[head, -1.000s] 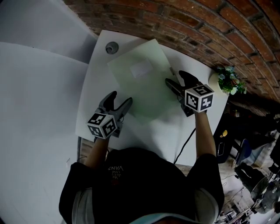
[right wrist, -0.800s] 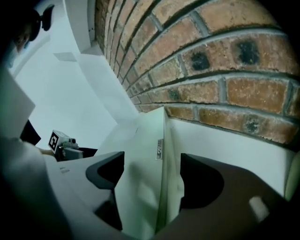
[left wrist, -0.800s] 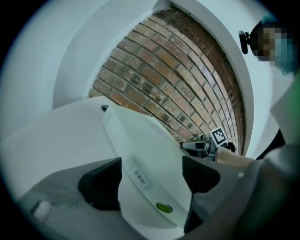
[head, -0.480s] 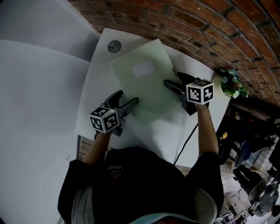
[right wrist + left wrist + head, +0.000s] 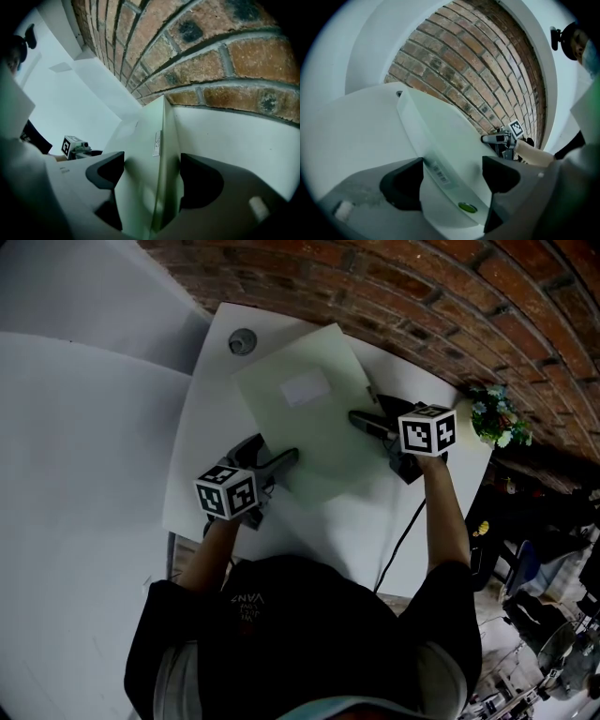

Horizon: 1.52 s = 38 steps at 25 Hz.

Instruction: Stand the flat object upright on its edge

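Jaws just opened wide, my left gripper [image 5: 274, 452] and right gripper [image 5: 365, 407] straddle 2 opposite edges of the thin pale-green flat case [image 5: 309, 427], good holds; it seems light, stiff, slippery.

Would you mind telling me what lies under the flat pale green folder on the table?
Only the white table is visible, showing beside the flat pale green folder that lies on it. The folder itself covers the surface directly beneath it, so anything there cannot be seen.
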Motion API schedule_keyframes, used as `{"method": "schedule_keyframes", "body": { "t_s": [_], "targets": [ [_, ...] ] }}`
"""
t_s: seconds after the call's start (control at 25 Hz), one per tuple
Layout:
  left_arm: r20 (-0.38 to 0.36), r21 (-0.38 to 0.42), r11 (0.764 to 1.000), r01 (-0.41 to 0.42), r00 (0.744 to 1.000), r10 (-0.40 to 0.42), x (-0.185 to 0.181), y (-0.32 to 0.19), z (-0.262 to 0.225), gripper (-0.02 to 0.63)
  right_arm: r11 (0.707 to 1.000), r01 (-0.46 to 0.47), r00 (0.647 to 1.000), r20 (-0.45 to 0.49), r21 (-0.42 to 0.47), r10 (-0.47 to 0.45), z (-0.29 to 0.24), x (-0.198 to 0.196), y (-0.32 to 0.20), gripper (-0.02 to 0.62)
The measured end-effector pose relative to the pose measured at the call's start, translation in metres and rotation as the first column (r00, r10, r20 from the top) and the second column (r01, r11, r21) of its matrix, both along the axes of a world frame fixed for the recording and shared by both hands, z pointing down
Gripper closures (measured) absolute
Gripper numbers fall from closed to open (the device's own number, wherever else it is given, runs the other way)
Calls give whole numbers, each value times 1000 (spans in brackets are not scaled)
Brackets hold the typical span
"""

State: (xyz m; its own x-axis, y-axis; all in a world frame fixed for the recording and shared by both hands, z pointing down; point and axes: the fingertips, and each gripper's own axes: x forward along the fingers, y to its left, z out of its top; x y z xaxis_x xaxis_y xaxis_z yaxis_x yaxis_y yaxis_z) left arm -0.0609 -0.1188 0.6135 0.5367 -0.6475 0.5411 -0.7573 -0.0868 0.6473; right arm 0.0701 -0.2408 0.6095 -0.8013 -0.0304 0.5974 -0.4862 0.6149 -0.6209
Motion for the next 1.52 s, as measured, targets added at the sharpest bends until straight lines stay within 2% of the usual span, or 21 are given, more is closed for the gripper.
{"method": "schedule_keyframes", "body": {
  "t_s": [0.64,1.04,1.52],
  "targets": [
    [64,7,999,-46,997,46,-11,-1,-4,234,998,-49,999,-21,27,49,-5,-1,14,235],
    [118,68,993,-96,989,87,-23,0,-25,256,988,-96,995,-5,120,97,-29,-3,29,238],
    [167,134,981,-138,979,115,-33,-1,-52,285,973,-137,990,-6,186,140,-53,-1,47,241]
  ]
}}
